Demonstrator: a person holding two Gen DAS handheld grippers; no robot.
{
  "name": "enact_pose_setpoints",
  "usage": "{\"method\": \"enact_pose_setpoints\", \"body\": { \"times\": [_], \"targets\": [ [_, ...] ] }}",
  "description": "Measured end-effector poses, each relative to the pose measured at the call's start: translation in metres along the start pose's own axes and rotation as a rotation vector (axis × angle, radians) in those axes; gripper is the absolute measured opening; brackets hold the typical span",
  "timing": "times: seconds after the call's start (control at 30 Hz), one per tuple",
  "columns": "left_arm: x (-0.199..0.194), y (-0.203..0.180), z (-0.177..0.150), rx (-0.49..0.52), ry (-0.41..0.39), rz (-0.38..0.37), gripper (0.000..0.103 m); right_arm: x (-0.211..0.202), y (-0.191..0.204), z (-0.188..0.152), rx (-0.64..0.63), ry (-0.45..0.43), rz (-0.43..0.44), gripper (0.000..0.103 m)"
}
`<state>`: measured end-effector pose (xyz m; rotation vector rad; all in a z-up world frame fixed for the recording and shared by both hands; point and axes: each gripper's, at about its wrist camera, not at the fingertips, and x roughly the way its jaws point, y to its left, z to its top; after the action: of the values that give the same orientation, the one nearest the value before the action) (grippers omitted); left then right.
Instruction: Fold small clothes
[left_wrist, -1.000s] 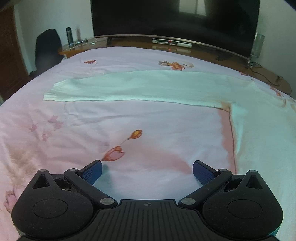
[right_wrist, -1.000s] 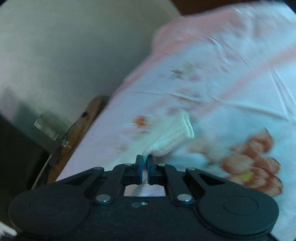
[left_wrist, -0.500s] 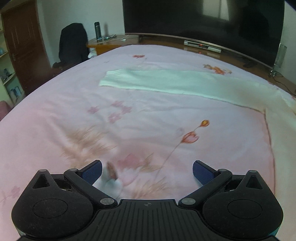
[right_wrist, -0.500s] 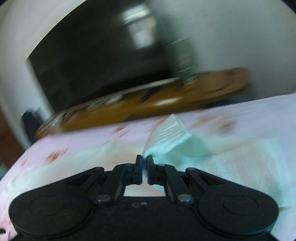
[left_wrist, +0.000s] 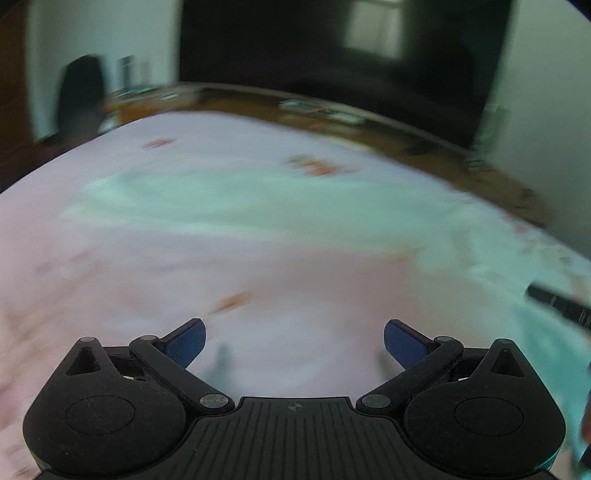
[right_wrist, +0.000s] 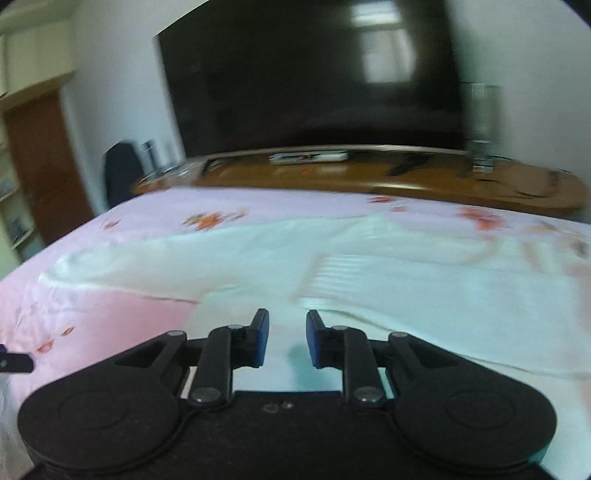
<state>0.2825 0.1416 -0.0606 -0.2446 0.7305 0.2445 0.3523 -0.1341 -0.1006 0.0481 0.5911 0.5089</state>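
The white sweater (right_wrist: 424, 291) lies flat on the pink floral bed (right_wrist: 122, 314), one sleeve stretching leftward across it. The right gripper (right_wrist: 287, 334) hovers over it, jaws opening with nothing between them. The left gripper (left_wrist: 294, 341) stands wide and empty.

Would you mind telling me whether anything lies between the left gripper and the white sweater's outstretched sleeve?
Nothing visible does. Only bare pink floral bedsheet separates the open left gripper from the white sweater sleeve, though the view is blurred.

Soft daylight, heavy motion blur, fisheye-bent edges, dark corners
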Motion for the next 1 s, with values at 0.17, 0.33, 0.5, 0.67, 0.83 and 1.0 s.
{"method": "enact_pose_setpoints", "body": {
  "times": [0.17, 0.33, 0.5, 0.67, 0.83, 1.0],
  "targets": [
    [0.046, -0.080, 0.029, -0.017, 0.058, -0.244, 0.057, -0.025, -0.051, -0.009, 0.099, -0.025, -0.106, 0.023],
    [0.115, -0.123, 0.034, -0.159, 0.195, -0.397, 0.040, -0.036, -0.092, -0.019, 0.197, -0.047, -0.180, 0.024],
    [0.153, -0.131, 0.037, -0.315, 0.234, -0.448, 0.034, -0.045, -0.114, -0.033, 0.236, -0.048, -0.209, 0.024],
    [0.165, -0.131, 0.042, -0.333, 0.217, -0.433, 0.003, -0.046, -0.127, -0.042, 0.266, -0.039, -0.234, 0.025],
    [0.130, -0.096, 0.070, -0.195, 0.035, -0.365, 0.003, -0.049, -0.136, -0.043, 0.292, -0.037, -0.262, 0.025],
    [0.133, -0.058, 0.067, -0.176, 0.048, -0.293, 0.003, -0.049, -0.143, -0.041, 0.297, -0.052, -0.295, 0.025]
  ]
}}
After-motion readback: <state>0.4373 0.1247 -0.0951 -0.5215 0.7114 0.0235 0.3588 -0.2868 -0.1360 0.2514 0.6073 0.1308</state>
